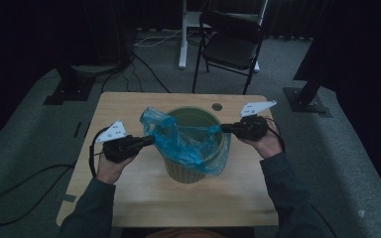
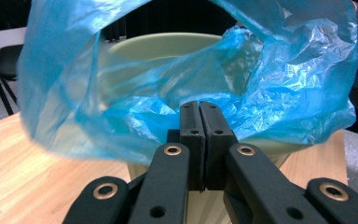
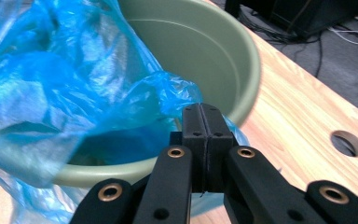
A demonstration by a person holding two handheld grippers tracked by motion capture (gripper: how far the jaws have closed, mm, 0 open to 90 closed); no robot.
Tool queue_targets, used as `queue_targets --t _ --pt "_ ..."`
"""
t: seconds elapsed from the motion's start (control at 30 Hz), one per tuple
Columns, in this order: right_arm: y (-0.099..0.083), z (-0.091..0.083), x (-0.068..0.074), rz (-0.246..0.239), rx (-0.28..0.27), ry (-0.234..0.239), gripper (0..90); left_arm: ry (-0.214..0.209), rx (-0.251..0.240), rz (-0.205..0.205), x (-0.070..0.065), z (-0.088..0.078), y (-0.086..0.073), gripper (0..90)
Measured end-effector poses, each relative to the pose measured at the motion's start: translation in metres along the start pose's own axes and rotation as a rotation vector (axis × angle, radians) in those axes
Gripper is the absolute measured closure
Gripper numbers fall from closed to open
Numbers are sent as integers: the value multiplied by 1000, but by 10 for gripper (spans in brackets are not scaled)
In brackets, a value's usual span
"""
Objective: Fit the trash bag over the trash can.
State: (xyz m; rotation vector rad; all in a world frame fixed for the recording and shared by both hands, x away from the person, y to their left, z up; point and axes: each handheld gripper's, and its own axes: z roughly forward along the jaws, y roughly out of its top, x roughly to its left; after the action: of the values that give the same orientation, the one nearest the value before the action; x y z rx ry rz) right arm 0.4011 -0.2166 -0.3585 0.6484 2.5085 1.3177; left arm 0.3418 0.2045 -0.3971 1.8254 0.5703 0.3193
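Note:
A green round bin point(image 1: 198, 117) stands in the middle of the wooden table point(image 1: 129, 106). A blue plastic bag point(image 1: 183, 143) lies across its mouth and hangs down its front. At the bag's left edge my left gripper point(image 1: 151, 140) is shut on the film; in the left gripper view the jaws point(image 2: 199, 105) meet at the bag point(image 2: 284, 70), with the bin's rim point(image 2: 168, 44) behind. On the bin's right side my right gripper point(image 1: 224, 128) is shut on the bag's other edge. The right gripper view shows its jaws point(image 3: 200, 108) pinching the film point(image 3: 42, 84) just above the rim point(image 3: 247, 107).
A round cable hole point(image 1: 217, 106) sits in the table behind the bin, close to the right gripper. A black folding chair point(image 1: 230, 42) and a white desk leg point(image 1: 182, 34) stand beyond the table's far edge. Cables lie on the grey floor at the left.

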Motion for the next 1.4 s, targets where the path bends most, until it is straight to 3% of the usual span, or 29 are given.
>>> queue_targets --t 0.5,0.83,0.93,1.37,1.4 --pt "-15 -2 -16 61 28 -90 900 15 61 -77 20 10 -27 892" --pt "-20 -3 -26 125 9 -156 900 31 83 -110 28 17 -32 887" --pt "-20 -3 -29 147 9 -196 900 41 92 -122 31 21 -34 885" --pt "-28 -3 -37 195 10 -211 890 72 102 -169 43 21 -35 833" --pt "-28 -4 -36 195 6 -216 822 72 98 -167 42 19 -35 811"
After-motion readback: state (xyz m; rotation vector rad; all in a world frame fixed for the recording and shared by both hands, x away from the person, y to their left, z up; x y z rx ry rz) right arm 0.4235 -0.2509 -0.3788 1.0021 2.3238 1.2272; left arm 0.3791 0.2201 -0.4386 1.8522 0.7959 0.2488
